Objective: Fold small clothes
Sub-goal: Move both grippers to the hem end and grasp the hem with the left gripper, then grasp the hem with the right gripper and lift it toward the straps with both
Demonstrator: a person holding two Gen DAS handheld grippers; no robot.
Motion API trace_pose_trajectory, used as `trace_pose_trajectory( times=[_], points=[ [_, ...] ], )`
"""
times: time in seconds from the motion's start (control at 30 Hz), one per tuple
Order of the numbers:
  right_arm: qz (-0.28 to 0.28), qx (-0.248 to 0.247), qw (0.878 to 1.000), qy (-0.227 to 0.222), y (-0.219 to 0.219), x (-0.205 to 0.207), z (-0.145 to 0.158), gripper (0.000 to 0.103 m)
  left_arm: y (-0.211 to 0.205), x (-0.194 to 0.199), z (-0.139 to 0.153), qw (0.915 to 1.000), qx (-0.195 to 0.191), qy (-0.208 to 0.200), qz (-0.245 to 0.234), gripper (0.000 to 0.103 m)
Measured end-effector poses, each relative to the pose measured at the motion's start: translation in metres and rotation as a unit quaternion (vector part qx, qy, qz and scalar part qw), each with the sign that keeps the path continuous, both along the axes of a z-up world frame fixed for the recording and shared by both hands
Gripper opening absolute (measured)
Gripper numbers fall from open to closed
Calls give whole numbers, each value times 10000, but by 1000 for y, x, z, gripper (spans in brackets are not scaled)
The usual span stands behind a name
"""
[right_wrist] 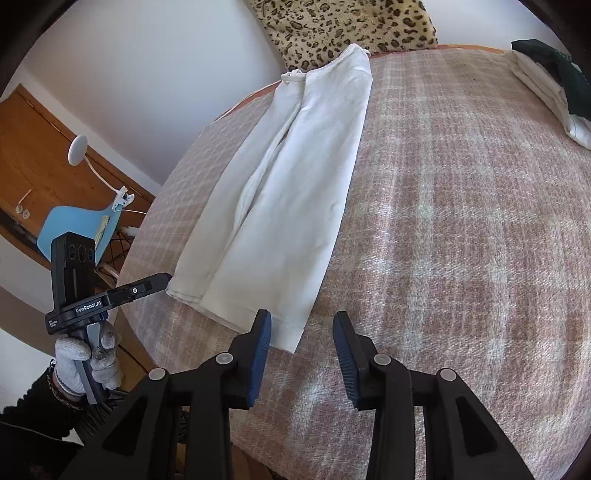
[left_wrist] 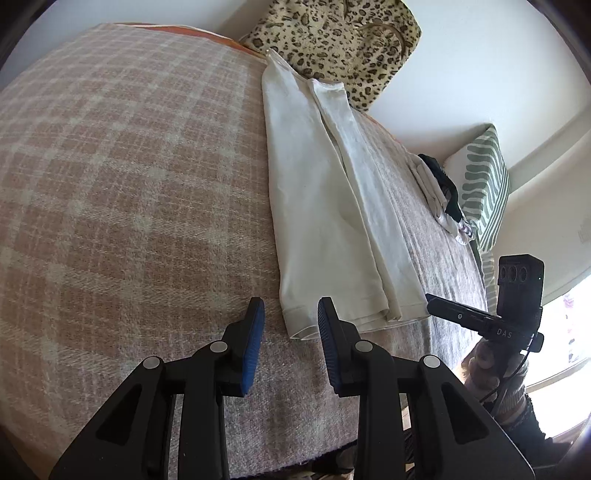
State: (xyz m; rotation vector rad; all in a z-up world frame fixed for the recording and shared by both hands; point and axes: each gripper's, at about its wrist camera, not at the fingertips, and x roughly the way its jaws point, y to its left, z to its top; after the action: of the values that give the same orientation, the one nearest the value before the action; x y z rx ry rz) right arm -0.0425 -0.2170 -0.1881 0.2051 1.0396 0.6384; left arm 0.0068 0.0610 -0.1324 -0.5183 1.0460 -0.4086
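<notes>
Got the white top [left_wrist: 325,206] folded into a long strip on the plaid blanket [left_wrist: 129,184], hem toward me. Both left gripper [left_wrist: 290,332] and right gripper [right_wrist: 301,343] wide open, empty, lined up at hem corners, probably for the next fold

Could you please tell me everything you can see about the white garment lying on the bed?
The white garment looks like soft, slightly creased cotton knit, already folded lengthwise into a long narrow strip with one layer lapped over the other. It lies flat on the plaid blanket, its hemmed end nearest both open tongs, left and right, its far end reaching the leopard-print pillow. Neither pair of tongs grips it.
</notes>
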Motion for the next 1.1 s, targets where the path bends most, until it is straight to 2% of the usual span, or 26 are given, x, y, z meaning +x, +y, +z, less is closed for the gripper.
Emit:
trace_pose_trajectory(
  times=[0.07,0.23,0.33,0.37,0.43,0.47,0.5,0.6,0.73,0.93,1.1],
  points=[
    [45,84,10000,14,0,1,-2,39,3,1,-3,9997,-218,104,74,28],
    [102,651,9972,350,-1,9,-11,39,5,-1,-7,9983,-538,242,28,28],
    [120,772,9960,429,-2,12,-14,37,2,-3,-7,9987,-482,173,-33,28],
    [118,770,9961,422,-1,12,-14,36,1,-3,-6,9989,-449,160,-46,25],
    [144,735,9964,385,1,12,-14,32,-1,-1,-5,9990,-417,145,-57,25],
    [174,705,9966,391,4,12,-15,29,-2,0,-5,9991,-383,139,-73,19],
    [177,689,9968,371,8,12,-16,25,-5,1,-5,9992,-355,155,-114,10],
    [176,737,9961,453,13,13,-20,11,-7,0,-5,9994,-312,90,-138,6],
    [87,1106,9922,563,5,15,-21,4,-3,-3,7,9989,-434,-136,-121,4],
    [-36,1614,9857,476,-6,22,-7,4,-6,3,22,9976,-611,-311,-111,4],
    [-103,1783,9830,414,-6,34,4,4,-11,15,30,9968,-695,-403,-50,4]
  ],
)
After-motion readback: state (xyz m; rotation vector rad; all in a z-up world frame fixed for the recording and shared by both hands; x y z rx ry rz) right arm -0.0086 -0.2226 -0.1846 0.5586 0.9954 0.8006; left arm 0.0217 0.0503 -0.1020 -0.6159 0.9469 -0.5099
